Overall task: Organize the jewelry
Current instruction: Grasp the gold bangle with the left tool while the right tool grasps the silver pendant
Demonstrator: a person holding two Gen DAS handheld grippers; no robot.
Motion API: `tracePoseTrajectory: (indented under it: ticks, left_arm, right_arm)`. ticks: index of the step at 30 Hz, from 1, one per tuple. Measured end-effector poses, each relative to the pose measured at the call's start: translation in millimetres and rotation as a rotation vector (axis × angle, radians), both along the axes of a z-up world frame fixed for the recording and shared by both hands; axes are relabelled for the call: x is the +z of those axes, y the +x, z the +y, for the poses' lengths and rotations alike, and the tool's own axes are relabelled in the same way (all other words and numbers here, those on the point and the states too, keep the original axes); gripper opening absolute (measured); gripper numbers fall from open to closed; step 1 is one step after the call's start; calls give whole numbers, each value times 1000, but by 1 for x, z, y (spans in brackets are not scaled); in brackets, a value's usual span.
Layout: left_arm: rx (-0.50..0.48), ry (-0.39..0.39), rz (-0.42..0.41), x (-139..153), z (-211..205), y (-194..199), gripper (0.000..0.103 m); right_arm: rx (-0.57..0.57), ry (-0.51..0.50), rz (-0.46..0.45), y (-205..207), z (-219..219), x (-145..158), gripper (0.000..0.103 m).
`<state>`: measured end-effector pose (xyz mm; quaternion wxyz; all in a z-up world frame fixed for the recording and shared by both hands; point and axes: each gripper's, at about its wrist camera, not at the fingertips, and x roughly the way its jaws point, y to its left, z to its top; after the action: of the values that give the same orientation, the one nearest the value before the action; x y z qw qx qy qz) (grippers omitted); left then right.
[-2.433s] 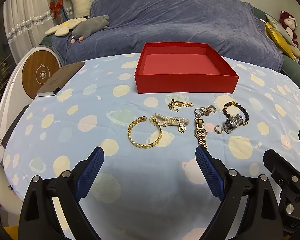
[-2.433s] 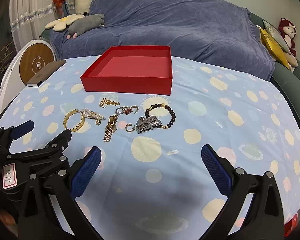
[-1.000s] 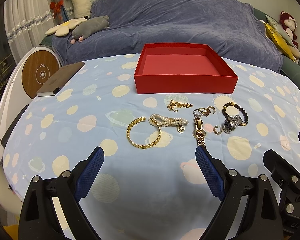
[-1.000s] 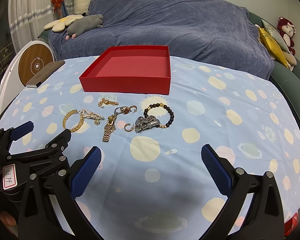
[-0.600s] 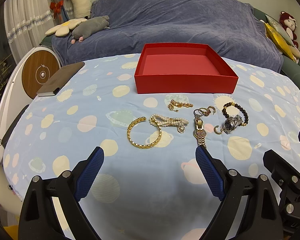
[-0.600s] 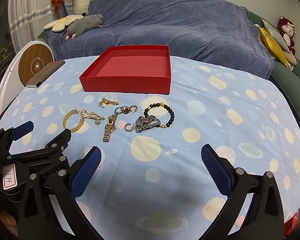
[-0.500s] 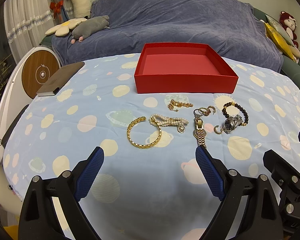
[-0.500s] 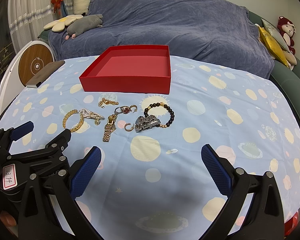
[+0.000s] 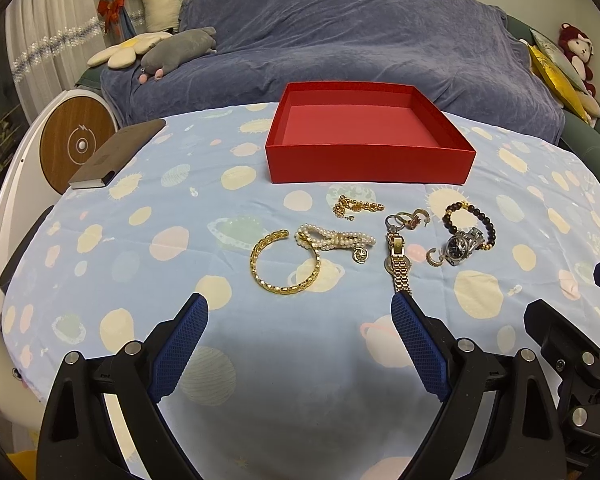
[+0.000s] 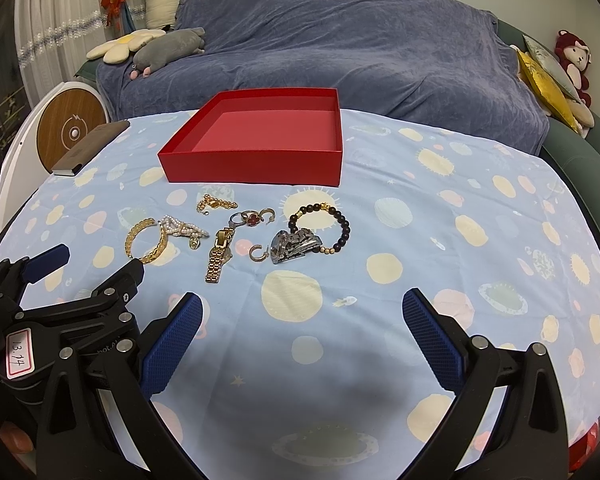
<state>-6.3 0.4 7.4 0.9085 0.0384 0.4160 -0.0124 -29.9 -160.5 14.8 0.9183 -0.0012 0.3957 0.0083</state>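
Nothing has moved since the earlier frames: both views and every piece of jewelry sit as they did.

From the left wrist, we see our left hand-held gripper spread wide and empty, hovering over the near part of the bench. Ahead of it lies a gold bangle, its rim touching a pearl bracelet. Beyond them lies a gold chain. To the right come a gold watch, a cluster of rings, a hoop earring, a silver watch and a bead bracelet, the silver watch overlapping the beads. A red box stands open and empty behind the jewelry. A notebook lies at the bench's far left edge. Part of the right hand-held gripper shows at the right.

From the right wrist, our right hand-held gripper is likewise spread and empty, over bare cloth nearer than the jewelry. The left one shows at the left, close to the bangle. The box stands beyond the gold watch and the bead bracelet.
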Motion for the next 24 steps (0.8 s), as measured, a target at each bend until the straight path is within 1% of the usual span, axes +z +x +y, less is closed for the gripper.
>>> tracePoseTrajectory:
  ticks: [2,5,7,12,13,18,24]
  left_arm:
    - [-5,-23,9,-1,3,2,92]
    - [15,-41,11,-4,14,5,92]
    - [27,-39,22,-9,21,9,92]
    - [50,-36,45,-22,36,17,92]
    - [48,-45,48,-23,37,19,92]
    - [21,-30,32,-33,32,30,91]
    - [25,-9,54,-48,25,48,91]
  right_arm:
    - [0,0,7,0,0,-1,98]
    - [-6,9,21,4,-3,-6,98]
    - [-6,30,31,5,-5,-9,98]
    - [-13,38,50,15,-8,-16,98]
    - [-12,39,54,17,-7,-18,98]
    - [-3,32,68,23,-3,-25,98]
    - [-18,35,82,34,-7,-33,98]
